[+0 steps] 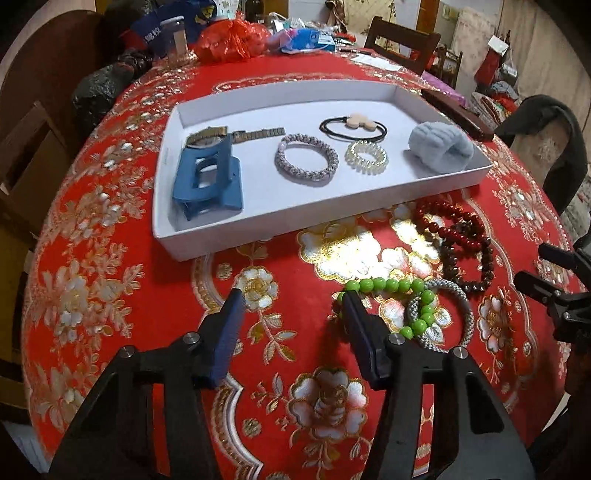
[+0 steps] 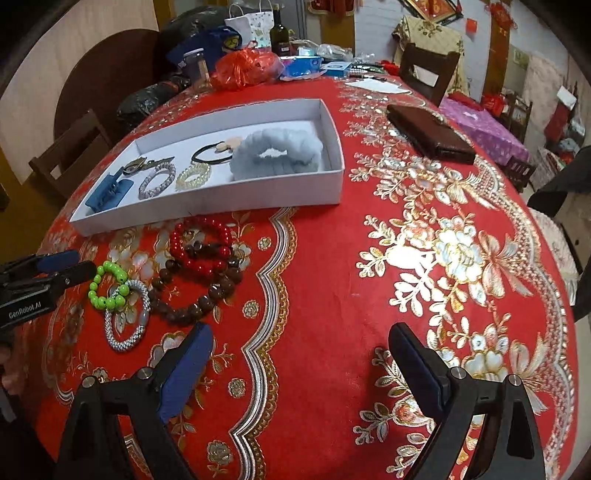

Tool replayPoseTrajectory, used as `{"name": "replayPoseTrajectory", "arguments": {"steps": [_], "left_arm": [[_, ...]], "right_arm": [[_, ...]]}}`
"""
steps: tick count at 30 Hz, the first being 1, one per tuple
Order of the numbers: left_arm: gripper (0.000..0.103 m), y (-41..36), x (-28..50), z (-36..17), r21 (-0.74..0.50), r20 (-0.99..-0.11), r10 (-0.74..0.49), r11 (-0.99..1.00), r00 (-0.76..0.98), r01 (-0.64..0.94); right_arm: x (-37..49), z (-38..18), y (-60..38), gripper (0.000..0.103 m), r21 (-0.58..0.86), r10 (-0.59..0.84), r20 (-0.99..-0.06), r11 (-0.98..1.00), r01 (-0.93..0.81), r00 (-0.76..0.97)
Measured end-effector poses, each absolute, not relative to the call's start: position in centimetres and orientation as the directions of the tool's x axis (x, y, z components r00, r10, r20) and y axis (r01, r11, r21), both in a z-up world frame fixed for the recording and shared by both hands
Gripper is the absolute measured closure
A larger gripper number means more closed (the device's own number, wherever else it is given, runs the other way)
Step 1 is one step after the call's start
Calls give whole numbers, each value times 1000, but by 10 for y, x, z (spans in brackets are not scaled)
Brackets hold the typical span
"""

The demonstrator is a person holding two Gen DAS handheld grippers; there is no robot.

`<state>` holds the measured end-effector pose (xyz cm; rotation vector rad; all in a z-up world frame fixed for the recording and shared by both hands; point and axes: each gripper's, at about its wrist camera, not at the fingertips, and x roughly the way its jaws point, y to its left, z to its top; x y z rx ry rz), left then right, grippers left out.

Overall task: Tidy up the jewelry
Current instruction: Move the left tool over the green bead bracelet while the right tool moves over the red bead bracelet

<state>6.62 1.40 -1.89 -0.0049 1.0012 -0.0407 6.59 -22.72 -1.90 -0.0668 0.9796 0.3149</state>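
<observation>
A white tray (image 1: 354, 218) holds a blue hair claw (image 1: 208, 177), a watch (image 1: 236, 136), a silver beaded bracelet (image 1: 306, 161), a clear coil tie (image 1: 366, 156), a black hair tie (image 1: 352, 127) and a grey scrunchie (image 1: 439, 147). In front of the tray lie a green bead bracelet (image 1: 402, 291), a silver rope bracelet (image 1: 454, 317), a red bead bracelet (image 1: 447, 218) and a brown bead bracelet (image 1: 469, 266). My left gripper (image 1: 291, 295) is open, its right finger next to the green bracelet. My right gripper (image 2: 299, 336) is open and empty, right of the bracelets (image 2: 199, 273).
A red floral cloth (image 2: 369, 258) covers the round table. A brown wallet (image 2: 428, 134) lies right of the tray. Bags, a jar (image 1: 176, 37) and a bottle (image 2: 279, 33) crowd the far edge. Chairs stand around the table.
</observation>
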Motion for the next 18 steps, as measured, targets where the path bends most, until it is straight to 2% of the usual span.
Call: {"name": "replayPoseTrajectory", "arguments": {"steps": [3,7,9,10,11,13,18], "left_arm": [[49,6,69,-22,-38,-849,-70,997,524,72],[49,-10,64,-27,39,-849,-27,993,528,113],[49,-5,66,-27,2,-858,-48,995,511,98],[53,-3,67,-26,-3,-860,-48,996,508,90],[71,-3,67,-25,0,-860,-47,996,508,93],[95,-4,67,-23,-9,-866,-53,996,497,90],[96,7,60,-10,-72,-856,-93,996,509,61]], "right_arm": [[65,-22,-225,8,80,237,-825,948,-309,514],[64,-26,-220,8,67,234,-828,944,-323,510],[64,-26,-218,8,57,228,-828,943,-327,512],[64,-26,-217,8,52,225,-828,942,-330,513],[64,-26,-217,8,47,223,-829,942,-333,514],[64,-26,-215,8,39,221,-828,939,-340,516],[66,-13,-214,9,109,298,-785,930,-352,543]]}}
